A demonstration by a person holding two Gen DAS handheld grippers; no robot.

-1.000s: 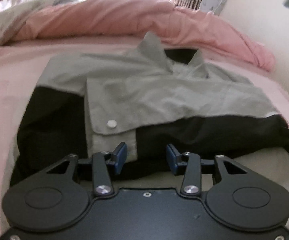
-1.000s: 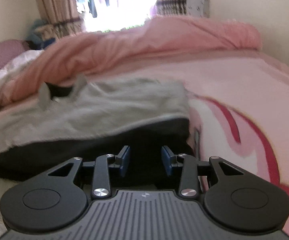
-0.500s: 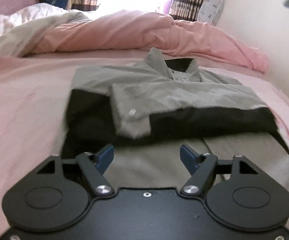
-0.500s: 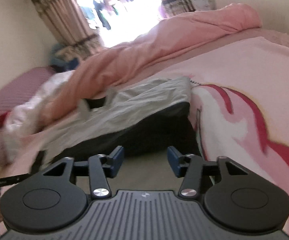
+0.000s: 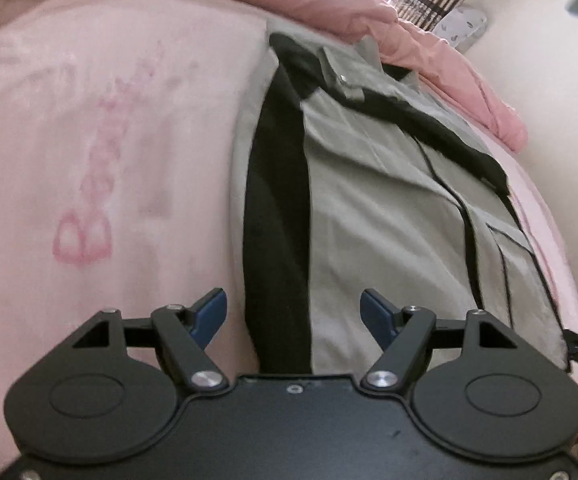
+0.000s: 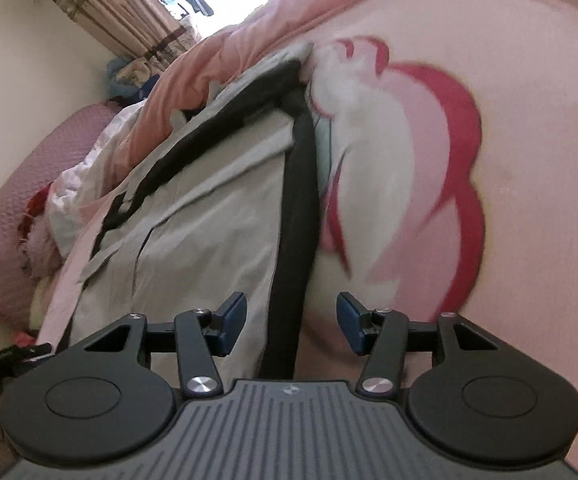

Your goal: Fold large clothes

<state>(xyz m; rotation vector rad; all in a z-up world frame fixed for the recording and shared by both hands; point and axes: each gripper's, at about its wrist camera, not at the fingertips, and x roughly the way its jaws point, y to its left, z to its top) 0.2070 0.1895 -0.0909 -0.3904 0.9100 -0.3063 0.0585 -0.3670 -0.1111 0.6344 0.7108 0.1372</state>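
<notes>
Two grippers, both released, nothing pinched: my left gripper (image 5: 293,312) hangs over the near hem of the grey-and-black jacket (image 5: 369,200), jaws wide across its black side panel, and my right gripper (image 6: 291,322) straddles the opposite black edge. The jacket lies flat on the pink bedsheet (image 5: 109,160), sleeves folded in. Beyond it, a rumpled pink duvet (image 5: 329,4) and striped curtains (image 6: 121,12).
</notes>
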